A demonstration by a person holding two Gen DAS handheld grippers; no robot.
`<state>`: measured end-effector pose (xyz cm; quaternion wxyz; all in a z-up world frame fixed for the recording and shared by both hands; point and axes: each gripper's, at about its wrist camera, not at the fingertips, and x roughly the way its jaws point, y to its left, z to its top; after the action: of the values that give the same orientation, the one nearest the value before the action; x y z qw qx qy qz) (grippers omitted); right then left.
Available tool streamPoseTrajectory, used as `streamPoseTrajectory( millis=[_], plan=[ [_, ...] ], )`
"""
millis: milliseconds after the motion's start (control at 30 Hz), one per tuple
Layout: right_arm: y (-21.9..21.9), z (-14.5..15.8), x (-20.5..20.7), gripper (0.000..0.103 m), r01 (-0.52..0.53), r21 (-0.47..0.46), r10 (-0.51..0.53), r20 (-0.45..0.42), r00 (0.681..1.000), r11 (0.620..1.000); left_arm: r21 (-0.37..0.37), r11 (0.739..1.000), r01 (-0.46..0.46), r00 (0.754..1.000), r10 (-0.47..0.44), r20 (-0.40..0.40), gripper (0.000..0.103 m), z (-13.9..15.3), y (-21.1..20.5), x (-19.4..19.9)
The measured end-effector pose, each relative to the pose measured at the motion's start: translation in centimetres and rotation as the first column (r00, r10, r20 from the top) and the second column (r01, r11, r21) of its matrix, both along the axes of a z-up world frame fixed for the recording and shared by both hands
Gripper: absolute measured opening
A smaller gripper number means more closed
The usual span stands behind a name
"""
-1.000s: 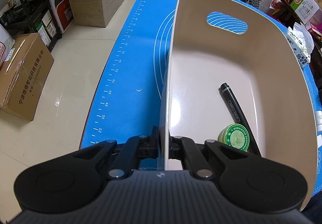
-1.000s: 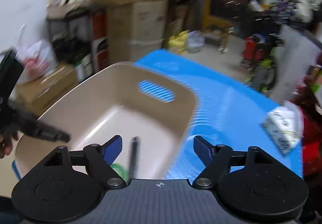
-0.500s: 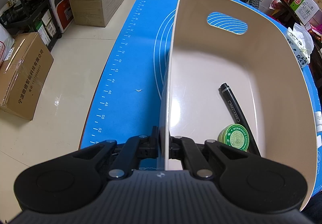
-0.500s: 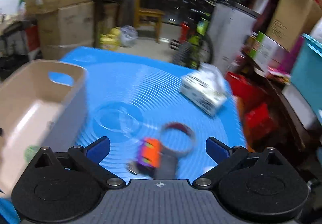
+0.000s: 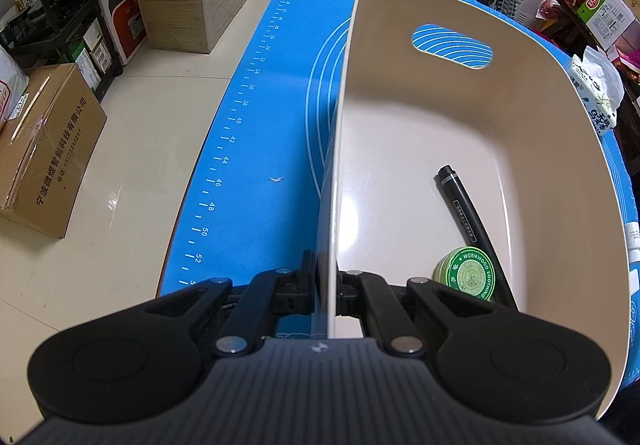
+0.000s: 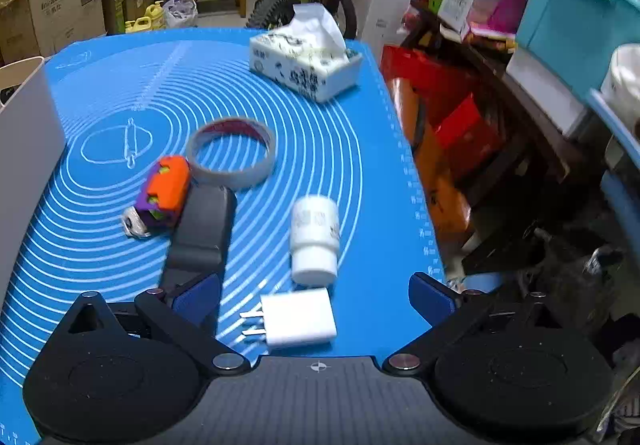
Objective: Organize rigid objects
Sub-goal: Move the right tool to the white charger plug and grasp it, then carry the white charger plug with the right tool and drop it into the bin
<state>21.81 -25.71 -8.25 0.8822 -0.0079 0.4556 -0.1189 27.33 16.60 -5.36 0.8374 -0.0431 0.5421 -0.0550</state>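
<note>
My left gripper (image 5: pixel 328 285) is shut on the near left wall of a beige bin (image 5: pixel 400 133). Inside the bin lie a black pen (image 5: pixel 466 209) and a round green tin (image 5: pixel 470 279). In the right wrist view my right gripper (image 6: pixel 314 297) is open above the blue mat (image 6: pixel 120 245), touching nothing. A white charger plug (image 6: pixel 298 319) lies between its fingers, lower down on the mat. Beyond it are a white bottle (image 6: pixel 314 239) on its side, a dark grey case (image 6: pixel 202 233), an orange and purple toy (image 6: pixel 164 193) and a tape roll (image 6: pixel 232 157).
A tissue box (image 6: pixel 304 65) stands at the mat's far side. The bin's grey outer wall (image 6: pixel 24 149) rises at the left of the right wrist view. The mat's right edge (image 6: pixel 416 205) drops to cluttered floor. Cardboard boxes (image 5: pixel 48 145) sit on the floor left of the table.
The right gripper swung from over the bin to the right and down, and now looks at the loose objects on the mat; its jaws widened. The left gripper kept still on the bin wall.
</note>
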Motion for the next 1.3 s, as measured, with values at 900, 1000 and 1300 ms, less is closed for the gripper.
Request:
streamPoseTrajectory(
  millis=[900, 1000, 1300],
  plan=[
    [0.5, -3.6, 0.2, 0.065, -0.09, 0.075, 0.096, -0.082, 0.992, 0.993, -0.007, 1.0, -0.004, 1.0, 0.004, -0.001, 0.006, -0.1, -0.1, -0.1],
    [0.8, -3.1, 0.0, 0.065, -0.093, 0.049, 0.097, -0.071, 0.993, 0.994, -0.006, 1.0, -0.004, 1.0, 0.004, -0.001, 0.006, -0.1, -0.1, -0.1],
    [2.5, 1.2, -0.3, 0.065, -0.118, 0.051, 0.116, 0.045, 0.992, 0.992, -0.007, 1.0, -0.004, 1.0, 0.004, -0.001, 0.006, -0.1, -0.1, -0.1]
  ],
)
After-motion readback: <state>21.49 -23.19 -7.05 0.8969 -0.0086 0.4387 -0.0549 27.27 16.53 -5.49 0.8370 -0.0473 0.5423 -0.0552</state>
